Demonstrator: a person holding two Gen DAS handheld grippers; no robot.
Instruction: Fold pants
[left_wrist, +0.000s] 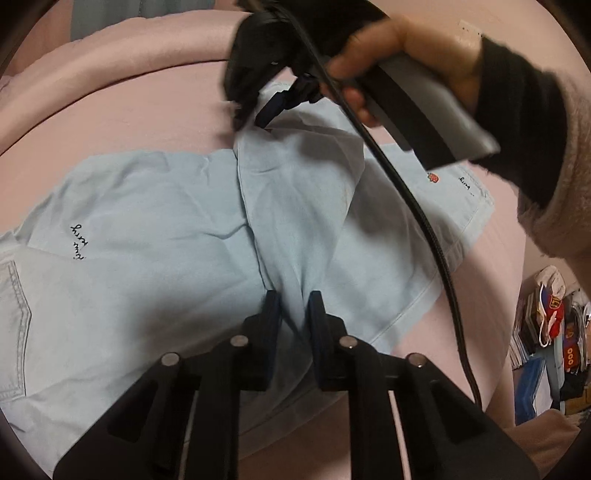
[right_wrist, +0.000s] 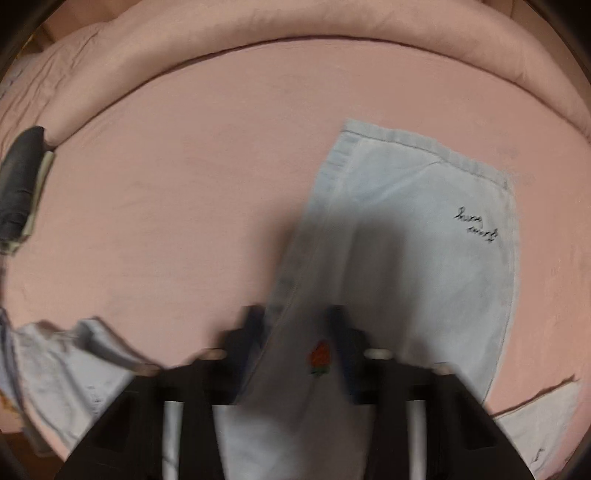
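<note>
Pale blue pants (left_wrist: 147, 229) lie on the pink bed (left_wrist: 129, 110). Left tool (left_wrist: 293, 306), nearly closed, pinches a pants fold. Right tool (right_wrist: 295, 325), wider, grips lifted fabric; bare sheet extends left of the pants.

Black cursive embroidery on pale blue pants (left_wrist: 147, 236), upside down, illegible
</note>
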